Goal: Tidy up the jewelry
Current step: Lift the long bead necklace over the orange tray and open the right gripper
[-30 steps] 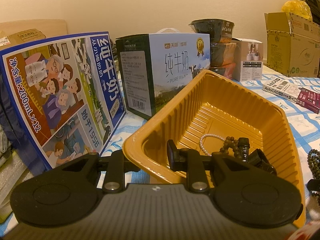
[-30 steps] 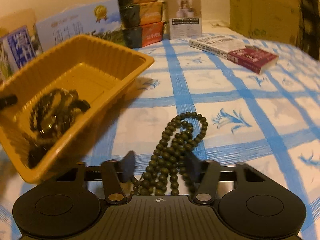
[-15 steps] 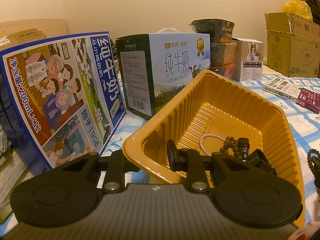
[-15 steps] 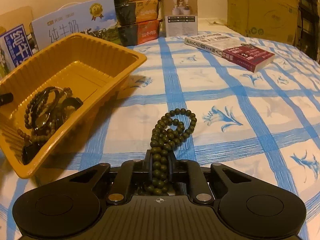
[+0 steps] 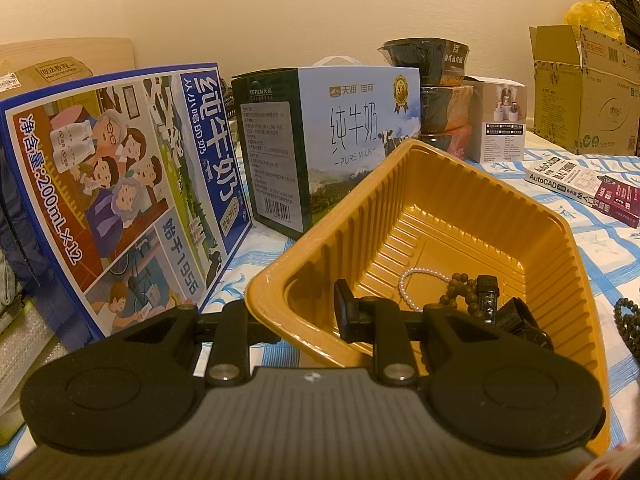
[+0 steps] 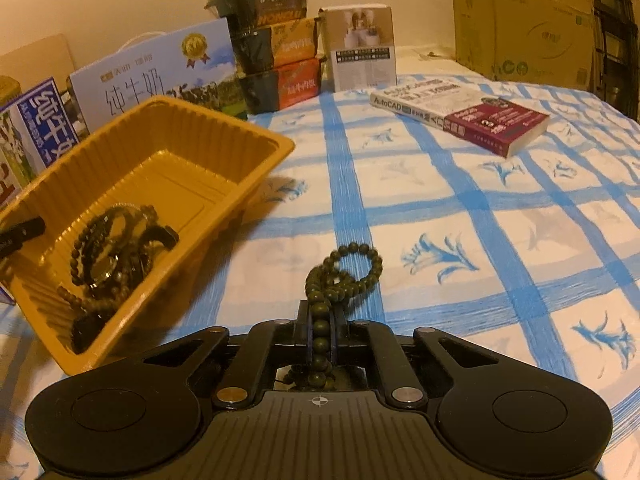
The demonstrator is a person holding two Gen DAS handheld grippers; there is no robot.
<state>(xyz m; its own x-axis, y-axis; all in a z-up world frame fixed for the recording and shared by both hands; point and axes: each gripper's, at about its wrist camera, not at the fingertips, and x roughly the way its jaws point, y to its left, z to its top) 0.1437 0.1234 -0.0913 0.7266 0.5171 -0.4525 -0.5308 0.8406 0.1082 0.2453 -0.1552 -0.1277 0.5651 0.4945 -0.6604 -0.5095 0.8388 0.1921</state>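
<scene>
A yellow ribbed plastic tray stands tilted on the blue-checked cloth. My left gripper is shut on its near wall, one finger inside and one outside. Inside the tray lie a white pearl bracelet, dark bead strings and a black watch. In the right wrist view the same tray is at the left with the dark jewelry heaped in it. The jaws of my right gripper are closing, pads pressing on a green bead bracelet whose loops trail forward on the cloth.
A blue milk carton box and a "Pure Milk" box stand behind the tray. Stacked food bowls, a small white box and a cardboard box line the back. A thick book lies at the right.
The right gripper's jaws went from wide apart around the green beads to pinched on them, and the bead heap has been drawn into a narrower strand. The left gripper and tray kept still.
</scene>
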